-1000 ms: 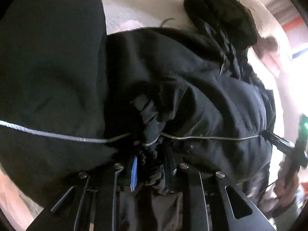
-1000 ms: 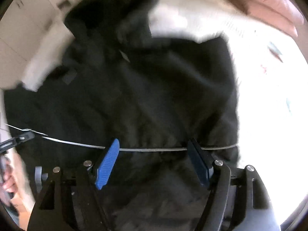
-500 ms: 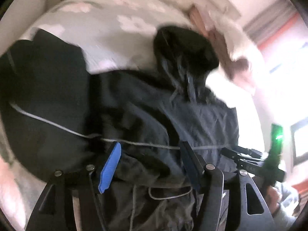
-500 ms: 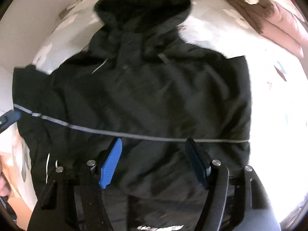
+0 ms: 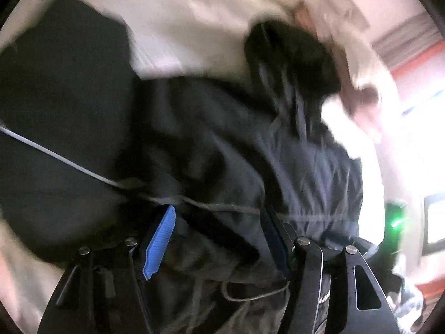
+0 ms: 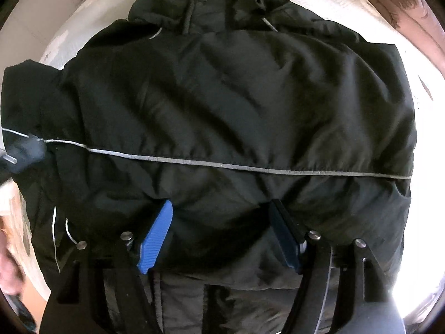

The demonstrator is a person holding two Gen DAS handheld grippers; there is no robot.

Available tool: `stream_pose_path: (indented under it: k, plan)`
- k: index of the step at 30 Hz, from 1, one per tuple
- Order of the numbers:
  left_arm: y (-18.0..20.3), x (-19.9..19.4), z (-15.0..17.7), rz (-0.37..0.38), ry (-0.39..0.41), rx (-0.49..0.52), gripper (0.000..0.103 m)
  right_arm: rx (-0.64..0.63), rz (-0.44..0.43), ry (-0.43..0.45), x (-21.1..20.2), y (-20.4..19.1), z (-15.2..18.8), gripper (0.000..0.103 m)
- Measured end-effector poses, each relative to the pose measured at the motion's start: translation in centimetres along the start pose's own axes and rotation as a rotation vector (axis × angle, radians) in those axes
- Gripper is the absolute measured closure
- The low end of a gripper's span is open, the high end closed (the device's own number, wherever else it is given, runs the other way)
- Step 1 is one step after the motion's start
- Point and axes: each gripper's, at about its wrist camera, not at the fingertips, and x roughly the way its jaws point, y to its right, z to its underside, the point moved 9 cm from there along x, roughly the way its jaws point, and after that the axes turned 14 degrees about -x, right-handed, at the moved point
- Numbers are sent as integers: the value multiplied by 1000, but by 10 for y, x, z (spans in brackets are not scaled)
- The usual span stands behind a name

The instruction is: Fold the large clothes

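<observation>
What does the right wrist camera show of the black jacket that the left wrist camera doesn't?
Right wrist only: the jacket seen from above, spread flat, its reflective stripe unbroken across the body, and the left gripper's tip at the picture's left edge. Left wrist only: the hood whole, a drawcord loop at the hem, a green light on the right, all blurred. Both: the black jacket on pale bedding, and open blue-padded jaws pinching no cloth.

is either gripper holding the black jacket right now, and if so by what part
Nothing is held. The left gripper has just opened off the black jacket, and the right gripper hangs open above it.
</observation>
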Motion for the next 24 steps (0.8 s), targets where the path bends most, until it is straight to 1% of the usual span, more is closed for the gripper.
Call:
stream_pose_path:
  k: [1, 3, 5, 6, 8, 9, 11, 13, 15, 16, 18, 19, 23, 24]
  plan:
    - [-4, -11, -8, -4, 33, -7, 38, -6, 0, -6, 1, 0, -1, 27]
    - [-30, -47, -45, -58, 133, -34, 38, -18, 3, -23, 2, 1, -8, 26]
    - [-64, -77, -77, -106, 219, -73, 38, -38, 11, -37, 4, -1, -13, 24]
    - [-87, -90, -98, -139, 258, -112, 38, -49, 16, -42, 4, -2, -16, 24]
    - [-131, -106, -134, -188, 313, -176, 38, -57, 13, -51, 5, -3, -18, 23]
    - [-149, -109, -151, -195, 332, -199, 38, -57, 9, -54, 5, -3, -19, 22]
    - [-185, -105, -178, -230, 337, -266, 38, -65, 8, -61, 6, -2, -21, 21]
    - [-224, -100, -200, -240, 334, -352, 38, -72, 17, -66, 8, -9, -27, 20]
    - [-263, -91, -222, -252, 335, -449, 38, -75, 27, -70, 12, -8, -25, 20]
    - [-274, -87, -229, -250, 343, -478, 38, -76, 30, -72, 13, -9, -25, 19]
    - [-290, -80, -242, -240, 348, -506, 38, -67, 30, -79, 14, -11, -26, 18]
    - [-297, -76, -247, -238, 336, -512, 38, -60, 27, -83, 15, -11, -27, 17]
    - [-309, -48, -258, -195, 252, -515, 38, -57, 31, -90, 16, -12, -31, 16]
    - [-308, -42, -260, -207, 244, -493, 38, -59, 34, -89, 17, -12, -31, 16]
